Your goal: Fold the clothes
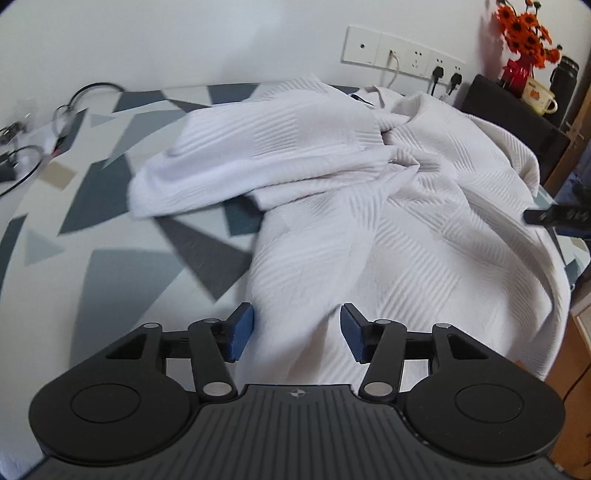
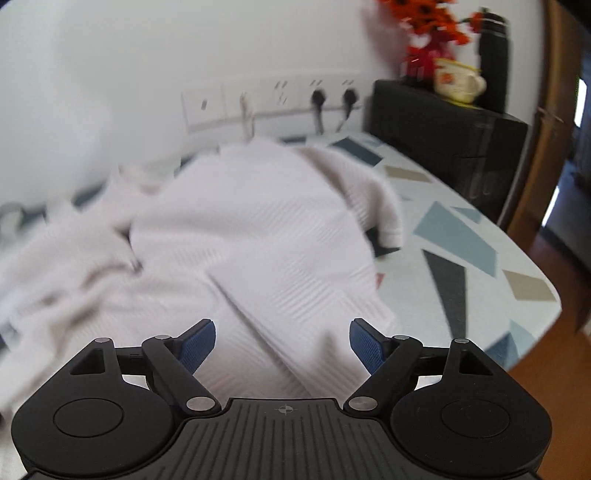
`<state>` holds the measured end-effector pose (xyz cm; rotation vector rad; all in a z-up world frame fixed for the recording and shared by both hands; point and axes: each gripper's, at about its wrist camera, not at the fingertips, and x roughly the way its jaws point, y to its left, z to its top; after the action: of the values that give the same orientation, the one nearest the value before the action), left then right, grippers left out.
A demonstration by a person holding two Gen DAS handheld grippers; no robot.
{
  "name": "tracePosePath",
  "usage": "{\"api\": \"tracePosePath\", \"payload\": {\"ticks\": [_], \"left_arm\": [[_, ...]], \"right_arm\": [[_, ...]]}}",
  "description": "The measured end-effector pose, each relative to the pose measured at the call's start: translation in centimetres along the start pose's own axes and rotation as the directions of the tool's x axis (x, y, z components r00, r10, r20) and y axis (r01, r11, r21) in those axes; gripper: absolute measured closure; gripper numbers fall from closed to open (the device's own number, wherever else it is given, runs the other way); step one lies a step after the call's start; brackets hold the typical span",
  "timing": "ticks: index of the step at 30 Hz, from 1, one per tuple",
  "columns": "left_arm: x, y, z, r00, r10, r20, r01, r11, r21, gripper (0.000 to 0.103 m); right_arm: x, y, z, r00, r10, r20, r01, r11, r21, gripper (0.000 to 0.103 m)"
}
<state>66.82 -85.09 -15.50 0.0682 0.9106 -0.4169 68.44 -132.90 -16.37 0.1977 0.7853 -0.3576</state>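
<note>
White wall with a row of sockets [image 1: 402,55] backs a bench [image 1: 92,229] covered in a cloth of grey, blue and beige triangles. On it lies a white textured garment [image 1: 369,206], rumpled, one sleeve [image 1: 229,162] flung out across the patterned cloth, its far part bunched near the wall. Over the near hem, the left hand-held gripper [image 1: 297,330] hangs with its blue pads apart, fabric showing between them but not pinched. In its own blurred view, the right hand-held gripper [image 2: 282,345] stands over a folded edge of the garment, its jaws spread wide and gripping nothing. Beyond the bench's end, a dark cabinet [image 2: 443,140] carries orange flowers [image 1: 524,33], a cream mug [image 2: 458,85] and a black bottle [image 2: 493,55].
</note>
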Motion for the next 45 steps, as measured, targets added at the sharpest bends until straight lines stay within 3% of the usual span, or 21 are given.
{"api": "tracePosePath", "payload": {"ticks": [3,5,6,8,10,13,21,25,27,29,32,38,41,45], "left_arm": [[1.9,-0.3,1.3,1.000,0.014,-0.019,-0.014,1.000,0.008,0.052],[2.4,-0.1,1.8,0.999,0.006,-0.040,-0.006,1.000,0.005,0.090],[2.2,0.2,1.9,0.999,-0.002,-0.042,0.002,1.000,-0.003,0.091],[1.6,0.8,1.9,0.999,-0.019,-0.043,0.018,1.000,-0.018,0.095],[0.5,1.8,1.6,0.999,-0.029,-0.036,0.028,0.999,-0.027,0.096],[-1.3,3.7,0.6,0.998,-0.039,-0.039,0.036,0.996,-0.080,0.096],[-3.9,4.9,-4.5,0.992,-0.081,-0.093,0.064,0.982,-0.180,0.095],[-4.6,4.7,-4.5,0.994,-0.084,-0.075,0.069,0.980,-0.187,0.086],[-5.3,4.7,-3.8,0.995,-0.095,-0.041,0.086,0.979,-0.186,0.083],[-6.0,4.6,-3.1,0.994,-0.107,-0.008,0.104,0.977,-0.185,0.068],[-7.4,4.6,-1.9,0.992,-0.111,0.062,0.121,0.974,-0.189,0.054],[-8.6,5.9,0.3,0.985,-0.103,0.138,0.135,0.959,-0.248,0.052],[-8.7,7.0,1.6,0.985,-0.067,0.161,0.115,0.944,-0.308,0.043],[-6.6,8.9,2.0,0.988,-0.055,0.144,0.118,0.869,-0.481,0.043]], "right_arm": [[2.6,1.0,-0.2,0.999,-0.026,-0.038,0.024,0.998,-0.058,0.025],[4.0,1.3,-0.4,0.998,-0.043,-0.050,0.038,0.996,-0.084,0.027],[4.4,1.1,-0.6,0.998,-0.040,-0.056,0.035,0.995,-0.090,0.031],[5.1,0.4,-0.8,0.997,-0.031,-0.068,0.026,0.997,-0.077,0.063],[5.0,-1.3,-0.9,0.998,-0.011,-0.066,0.010,1.000,-0.011,0.085],[3.7,-4.1,-1.3,0.998,0.042,-0.056,-0.035,0.993,0.112,0.095],[-0.8,-8.1,-5.2,0.994,0.057,-0.096,-0.025,0.953,0.303,0.095],[-1.5,-7.7,-6.2,0.993,0.005,-0.114,0.032,0.947,0.320,0.073],[-2.2,-7.4,-5.8,0.996,0.023,-0.083,0.007,0.938,0.348,0.070],[-3.1,-6.8,-4.7,0.998,0.048,-0.042,-0.030,0.936,0.351,0.068],[-3.9,-5.5,-1.6,0.996,0.089,0.012,-0.089,0.943,0.319,0.068],[-5.6,-2.0,8.1,0.966,0.227,0.127,-0.253,0.935,0.250,0.067],[-7.0,1.0,14.1,0.930,0.297,0.216,-0.335,0.927,0.168,0.066],[-6.3,5.4,19.5,0.869,0.394,0.300,-0.437,0.895,0.091,0.061]]}}
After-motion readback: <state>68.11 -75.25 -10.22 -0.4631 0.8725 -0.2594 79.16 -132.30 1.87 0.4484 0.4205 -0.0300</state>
